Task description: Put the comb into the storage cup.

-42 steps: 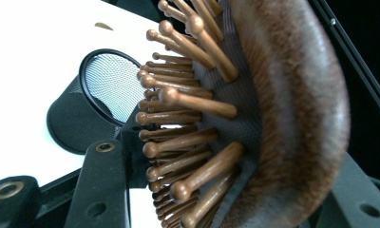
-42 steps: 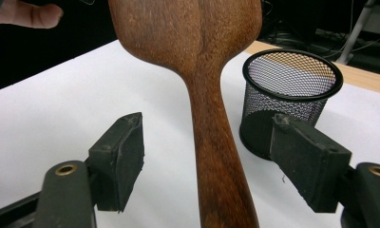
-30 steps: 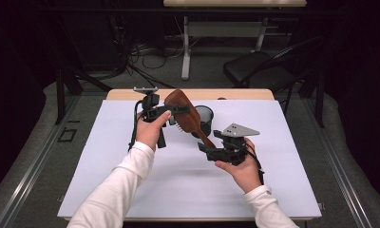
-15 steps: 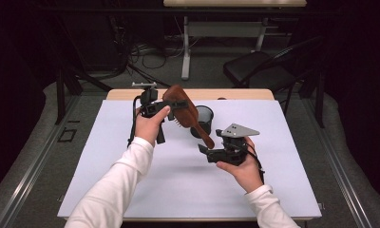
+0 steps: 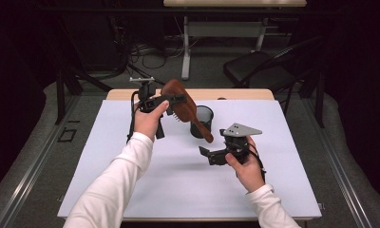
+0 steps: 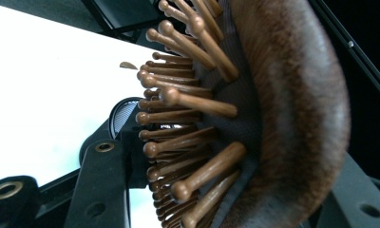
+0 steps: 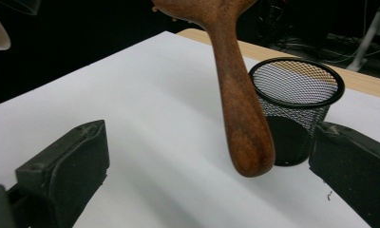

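The left gripper [image 5: 171,100] is raised above the far left part of the white table [image 5: 107,190], its two jaws clamped on the oval head of a brown wooden hairbrush [image 5: 181,102]. In the left gripper view the brush head [image 6: 273,118] sits close up between the black jaws, its round-tipped wooden pins [image 6: 193,102] pointing toward the table surface. The handle slants down and to the right from the head, its rounded end [image 7: 247,152] hanging in the air in front of a black mesh cup [image 5: 201,121] that stands upright near the middle of the table's far half; from the high view I cannot tell whether the handle touches the cup's rim.

The right gripper [image 5: 208,154] is held low over the table, nearer the person than the cup, with a grey three-cornered plate [image 5: 242,129] on top. Its jaws stand wide apart with nothing between them; in the right gripper view they frame the handle end and the cup [image 7: 295,109] beyond.

No brand, label or writing can be read on the brush, the cup or the grippers
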